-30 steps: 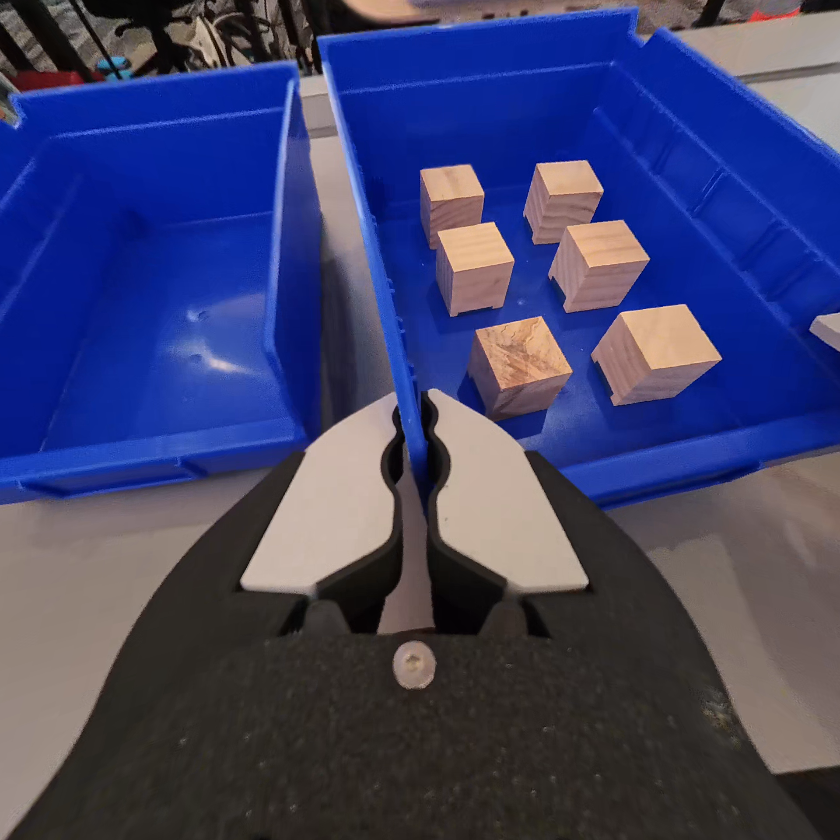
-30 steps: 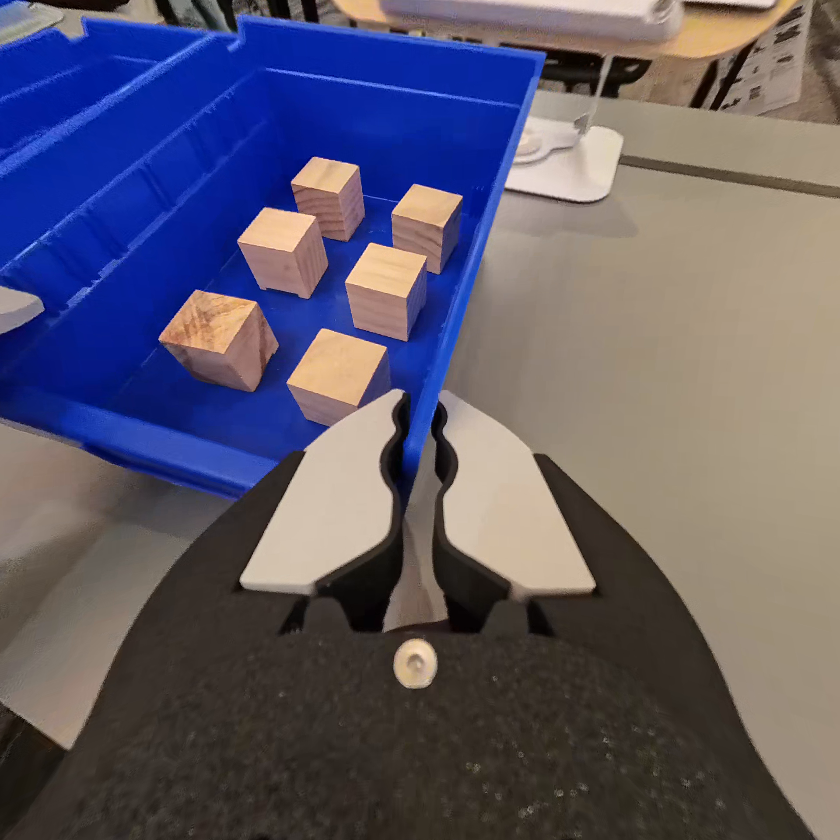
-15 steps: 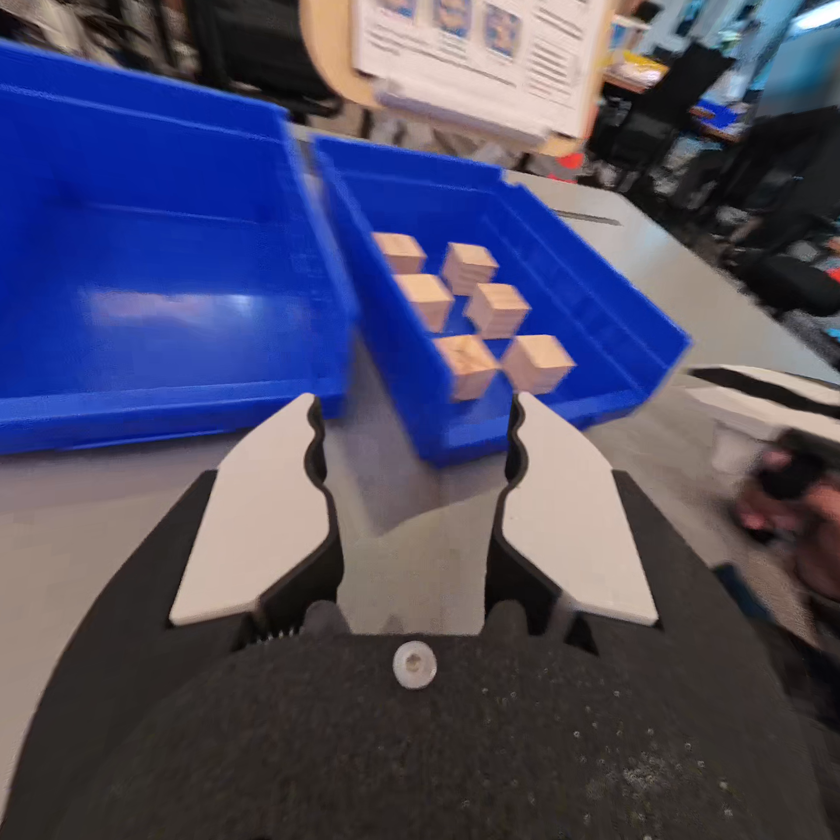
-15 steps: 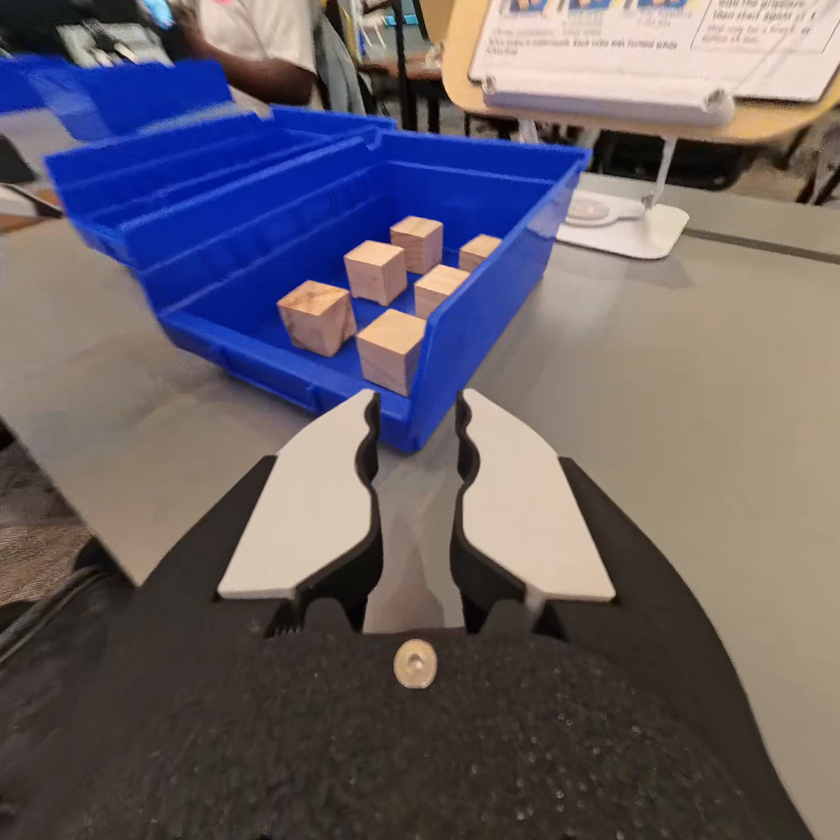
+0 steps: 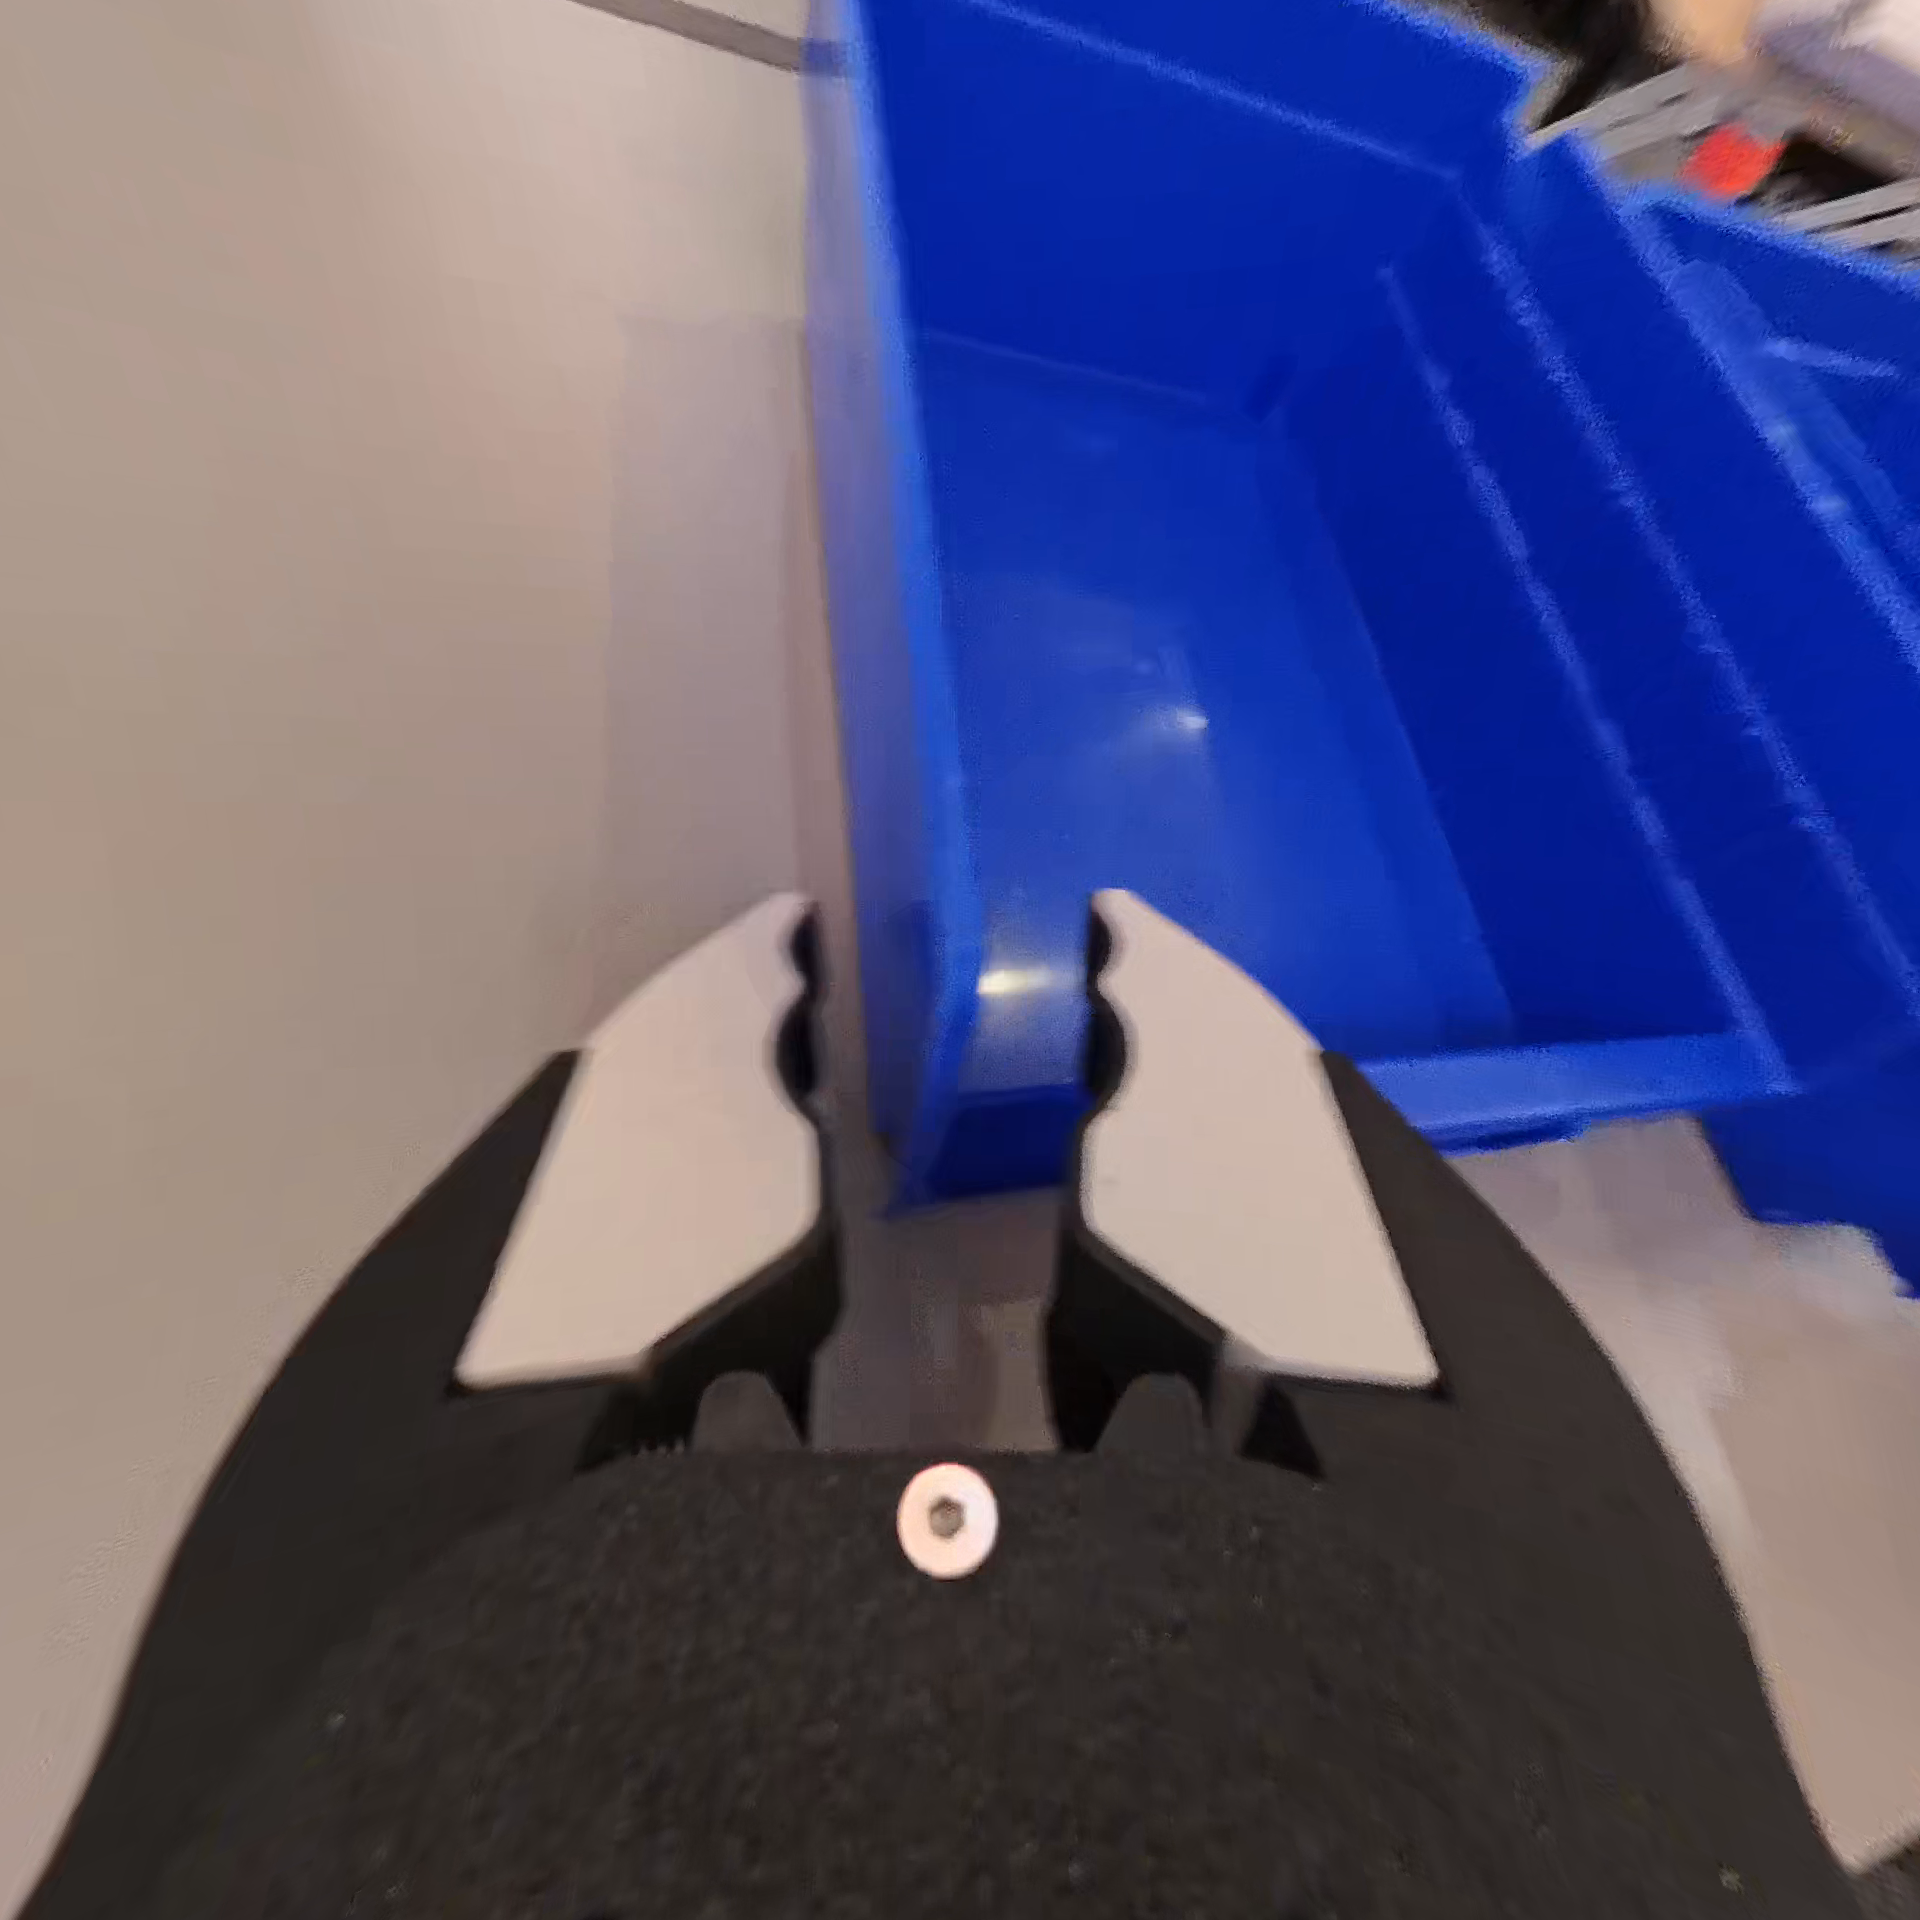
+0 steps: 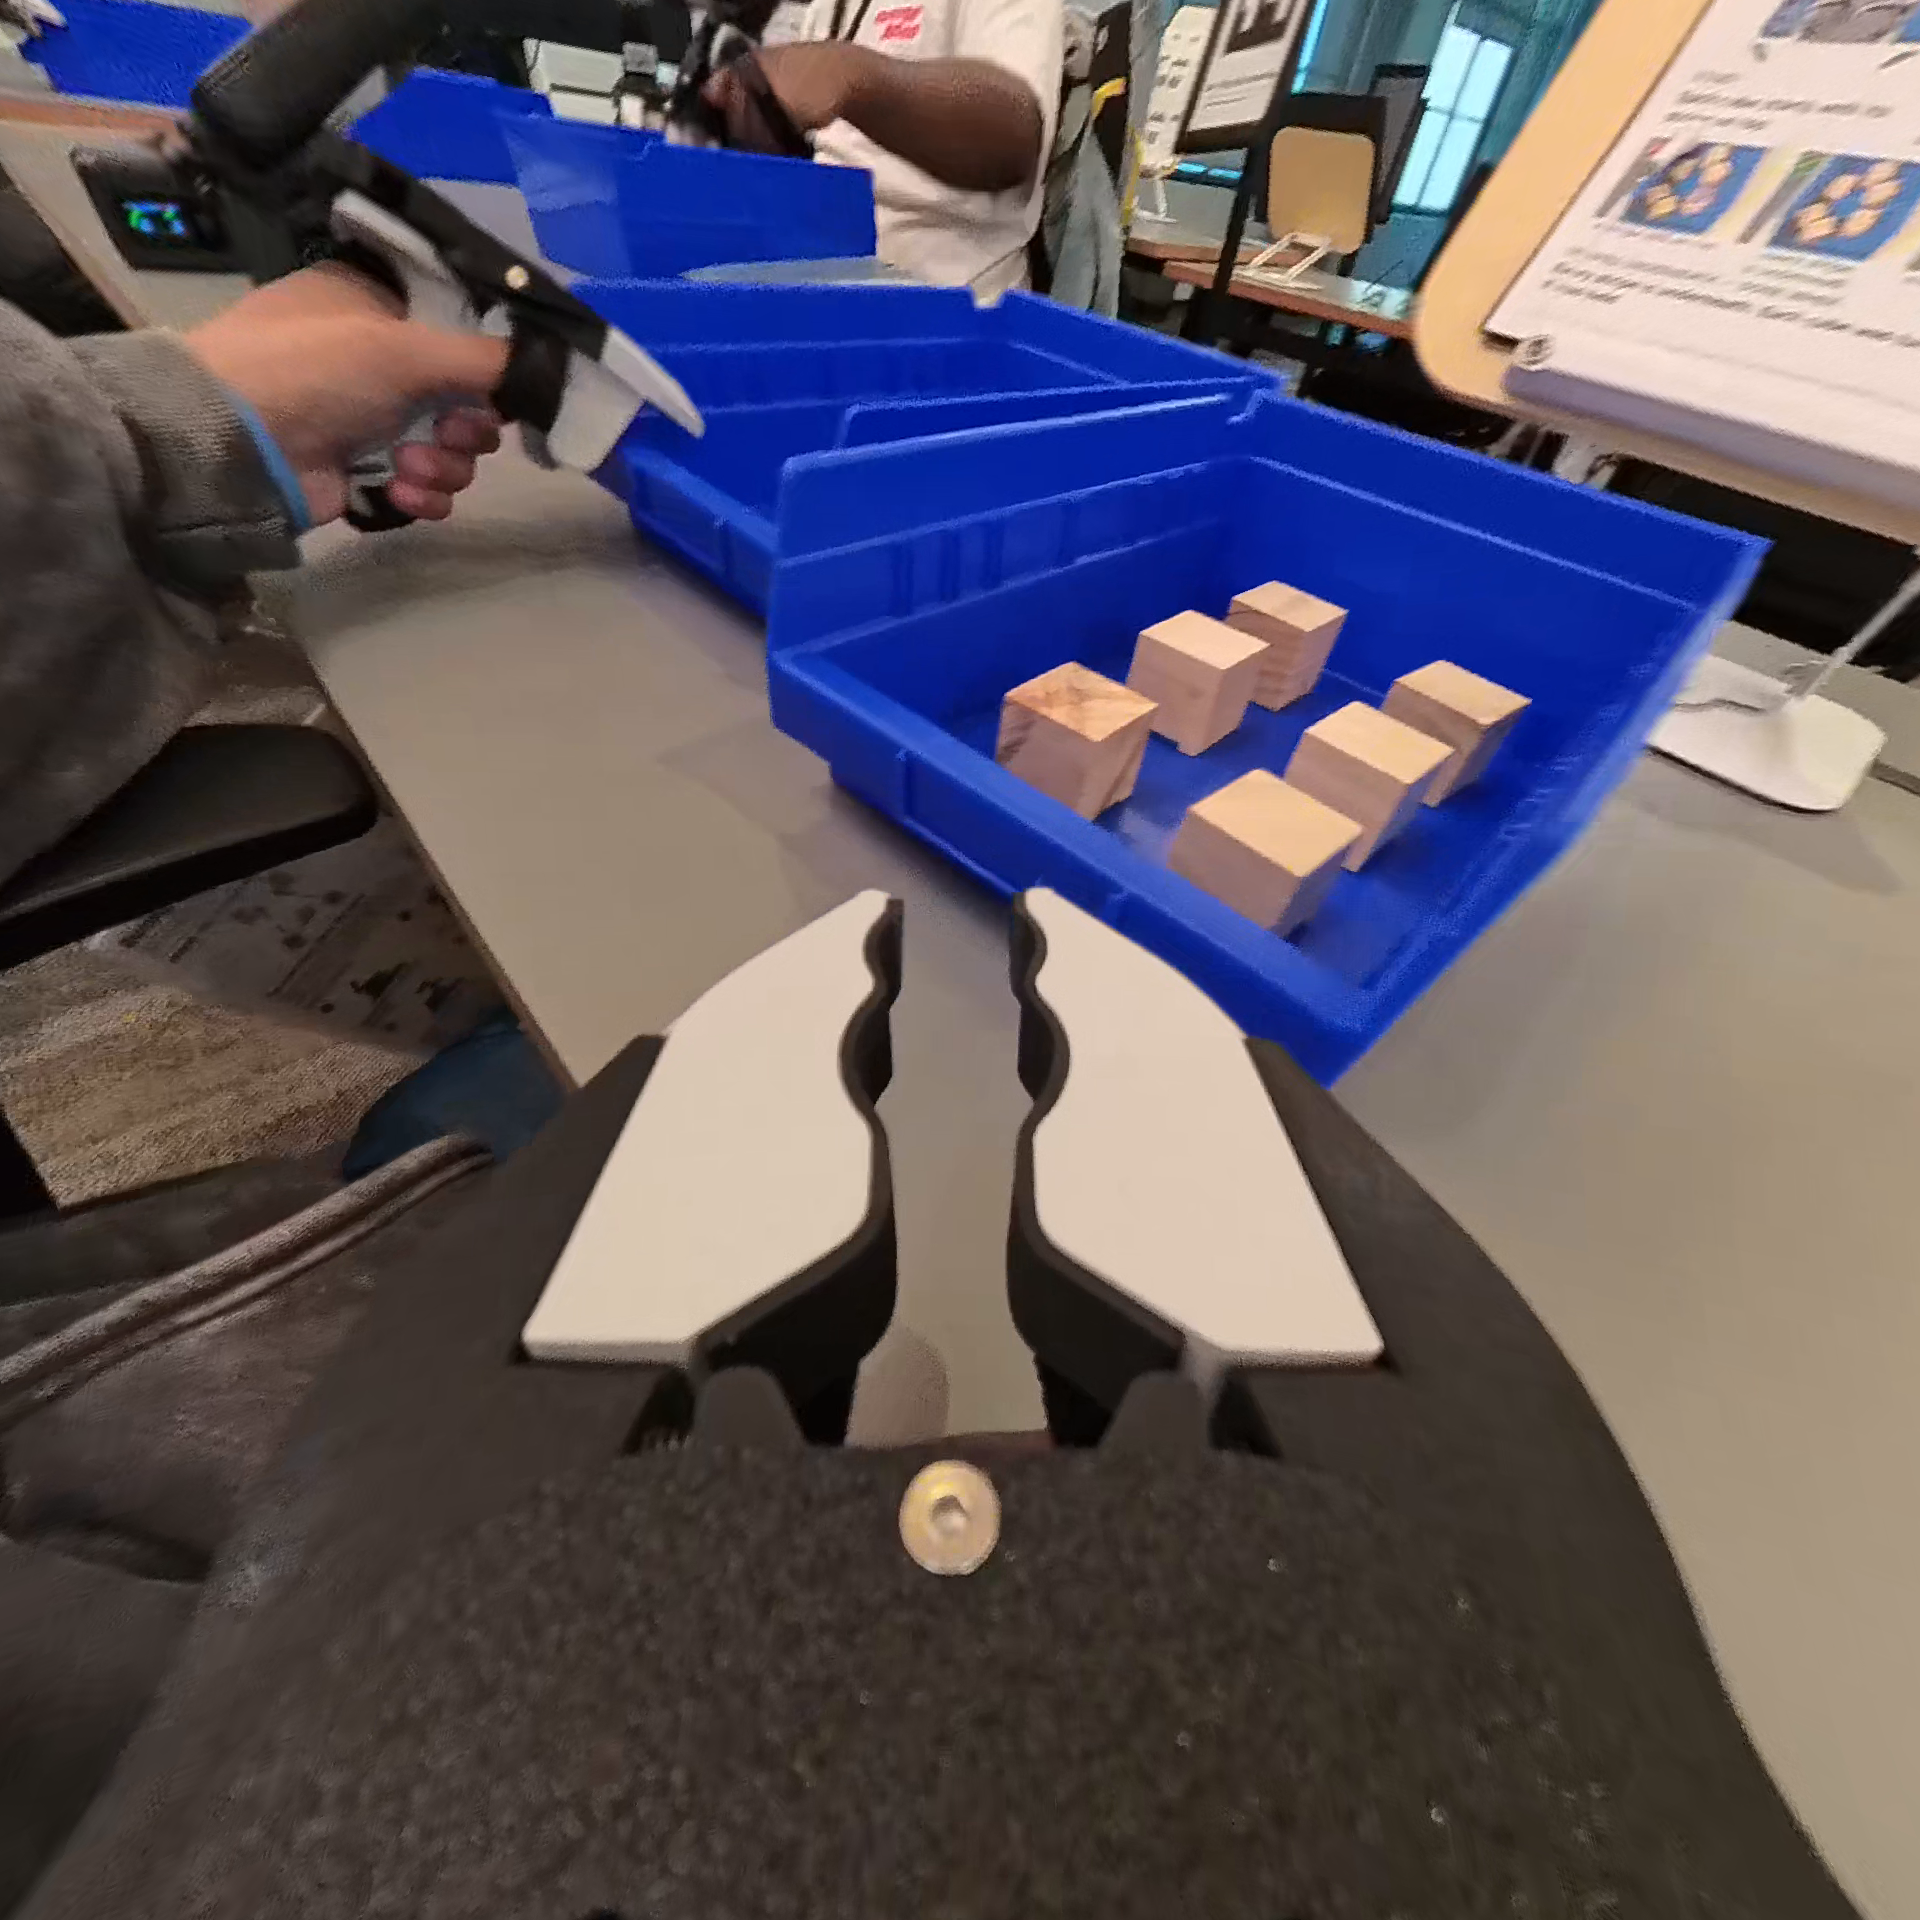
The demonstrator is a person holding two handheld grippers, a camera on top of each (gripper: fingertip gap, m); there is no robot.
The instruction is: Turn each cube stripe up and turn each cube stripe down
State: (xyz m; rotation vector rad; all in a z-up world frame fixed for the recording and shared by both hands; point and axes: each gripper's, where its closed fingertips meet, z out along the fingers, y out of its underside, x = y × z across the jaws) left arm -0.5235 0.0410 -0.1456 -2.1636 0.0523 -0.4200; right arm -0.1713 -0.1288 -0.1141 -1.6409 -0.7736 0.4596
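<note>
Several plain wooden cubes [image 6: 1262, 847] stand in a blue bin [image 6: 935, 727] in the right wrist view; no stripe shows on their visible faces. My right gripper [image 6: 956, 904] is open and empty, above the grey table a little short of that bin's near corner. My left gripper [image 5: 951, 914] is open, with its fingers on either side of the near left corner wall of an empty blue bin [image 5: 894, 727], jaws apart and not closed on it. It also shows in the right wrist view [image 6: 582, 384], held in a hand at the empty bin [image 6: 831, 353].
A second blue bin [image 5: 1818, 416] lies right of the empty one, its contents hidden. A stand with a white base [image 6: 1766, 748] holds a sheet behind the cube bin. The table edge [image 6: 436, 852] runs at left, with a chair and floor beyond. A person stands behind the bins.
Both grippers let go of the cube bin's walls, opened and drew back. My left gripper swung over to the empty bin's left corner. My right gripper backed away over the table.
</note>
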